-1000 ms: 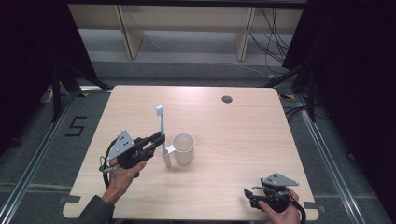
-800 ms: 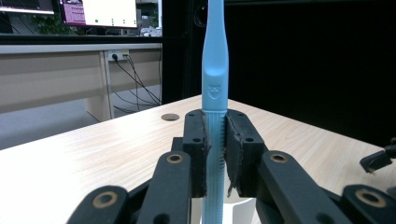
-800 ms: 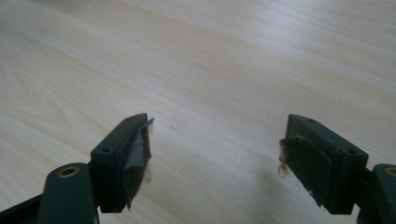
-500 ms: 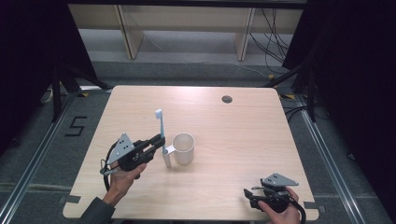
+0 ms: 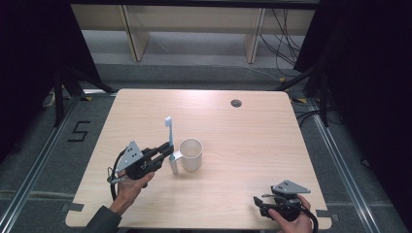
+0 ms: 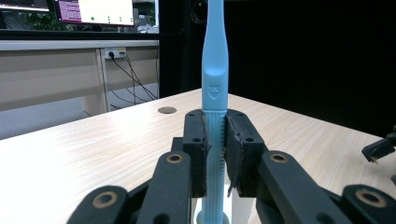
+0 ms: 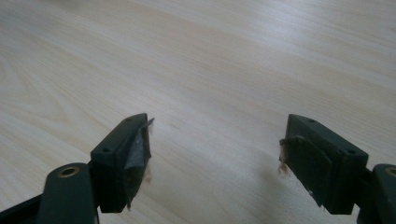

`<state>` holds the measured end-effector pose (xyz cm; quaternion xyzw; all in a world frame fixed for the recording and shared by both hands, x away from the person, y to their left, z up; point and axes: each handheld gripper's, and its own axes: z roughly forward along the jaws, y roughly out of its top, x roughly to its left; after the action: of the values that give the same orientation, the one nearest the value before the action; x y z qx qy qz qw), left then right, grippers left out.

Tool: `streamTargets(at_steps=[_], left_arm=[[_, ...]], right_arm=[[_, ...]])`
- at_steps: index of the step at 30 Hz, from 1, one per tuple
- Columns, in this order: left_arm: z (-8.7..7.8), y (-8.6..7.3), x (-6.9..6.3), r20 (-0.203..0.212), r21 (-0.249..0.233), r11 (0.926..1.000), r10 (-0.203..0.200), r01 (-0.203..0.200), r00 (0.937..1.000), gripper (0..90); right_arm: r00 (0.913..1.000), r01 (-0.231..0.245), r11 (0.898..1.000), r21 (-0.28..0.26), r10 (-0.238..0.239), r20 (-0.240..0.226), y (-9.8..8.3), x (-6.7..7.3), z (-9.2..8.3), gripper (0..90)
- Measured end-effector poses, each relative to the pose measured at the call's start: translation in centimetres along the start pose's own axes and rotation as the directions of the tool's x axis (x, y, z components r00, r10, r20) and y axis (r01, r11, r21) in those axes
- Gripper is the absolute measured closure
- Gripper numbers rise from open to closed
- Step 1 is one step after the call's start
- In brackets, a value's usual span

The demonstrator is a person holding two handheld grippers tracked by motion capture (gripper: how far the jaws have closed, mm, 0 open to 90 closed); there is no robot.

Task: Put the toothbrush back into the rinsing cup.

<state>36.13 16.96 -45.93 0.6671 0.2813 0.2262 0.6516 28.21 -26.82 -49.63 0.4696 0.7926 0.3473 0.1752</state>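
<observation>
A pale blue toothbrush (image 5: 170, 144) stands upright just left of a white mug (image 5: 190, 154) near the middle of the table. My left gripper (image 5: 165, 151) is shut on the toothbrush's ribbed handle (image 6: 215, 140), both pads pressed against it, with the brush's neck rising past the top of the left gripper view. The mug's handle points toward the toothbrush. At the table's front right corner, my right gripper (image 5: 258, 201) is held low over the bare wood, its jaws wide apart (image 7: 215, 149) with nothing between them.
The light wood table (image 5: 252, 136) has a round cable hole (image 5: 236, 103) near its far edge. Shelving and cables stand behind the table. Dark curtains flank both sides. A number 5 is marked on the floor (image 5: 77, 131) at left.
The left gripper and toothbrush have shifted slightly, the brush now standing a little more upright beside the mug. The right gripper has stayed put.
</observation>
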Motion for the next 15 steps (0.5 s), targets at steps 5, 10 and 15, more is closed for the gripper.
streamTargets(at_steps=[5,10,15], left_arm=[[0.0,-0.5,0.2,0.005,0.01,0.9999,0.0,0.0,1.0,78.3],[0.0,-1.1,0.3,-0.003,0.024,0.9997,-0.004,0.005,1.0,78.2],[0.0,-1.6,0.3,-0.002,0.044,0.999,0.002,-0.002,1.0,78.2]], right_arm=[[1.0,0.006,1.0,0.002,-0.006,0.0,0.0,0.0,0.0,24.0],[1.0,-0.007,1.0,0.006,0.007,0.002,0.0,0.0,0.0,24.0],[0.9999,-0.011,1.0,0.005,0.011,-0.006,0.0,0.1,0.0,24.0]])
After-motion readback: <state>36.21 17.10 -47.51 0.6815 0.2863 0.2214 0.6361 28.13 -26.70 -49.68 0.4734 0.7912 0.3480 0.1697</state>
